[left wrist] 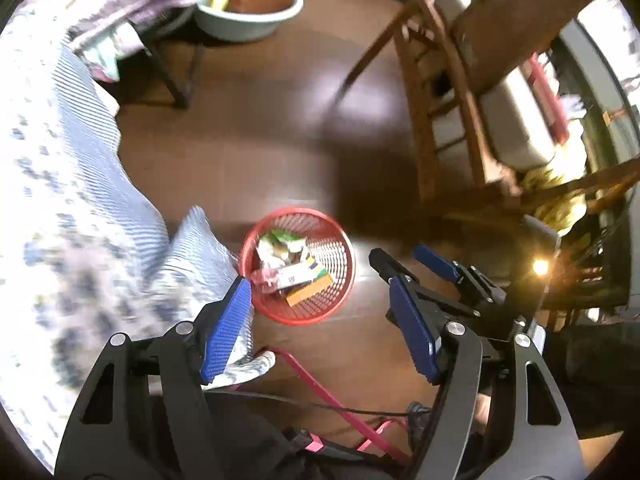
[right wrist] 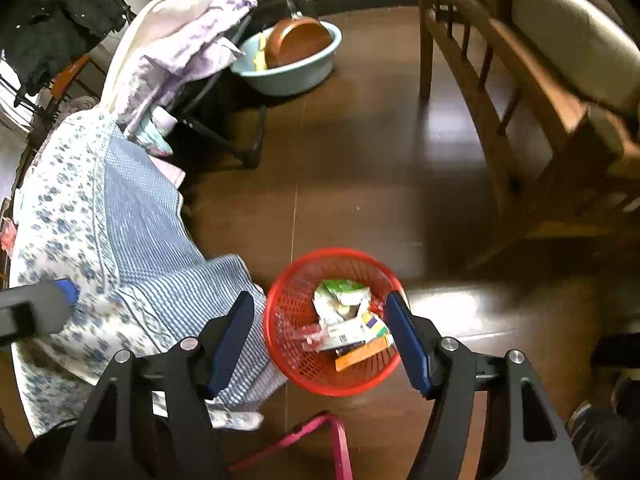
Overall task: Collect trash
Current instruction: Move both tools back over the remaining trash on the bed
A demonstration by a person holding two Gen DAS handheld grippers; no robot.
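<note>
A red mesh basket (left wrist: 338,236) stands on the dark wooden floor, also in the right wrist view (right wrist: 288,312). It holds several pieces of trash: an orange box (right wrist: 362,354), a white box (right wrist: 352,330), a green-white wrapper (right wrist: 340,294) and a red wrapper (right wrist: 310,336). My left gripper (left wrist: 320,280) is open and empty, above the basket. My right gripper (right wrist: 320,304) is open and empty, right over the basket. The right gripper also shows in the left wrist view (left wrist: 404,256). One blue-tipped finger (right wrist: 66,290) of the left gripper shows at the left.
A blue-white floral and striped cloth (right wrist: 120,220) hangs at the left, touching the basket. A light blue basin (right wrist: 296,68) with a brown pan sits on the floor at the back. A wooden chair (right wrist: 520,92) stands to the right. A pink frame (right wrist: 332,432) lies near me.
</note>
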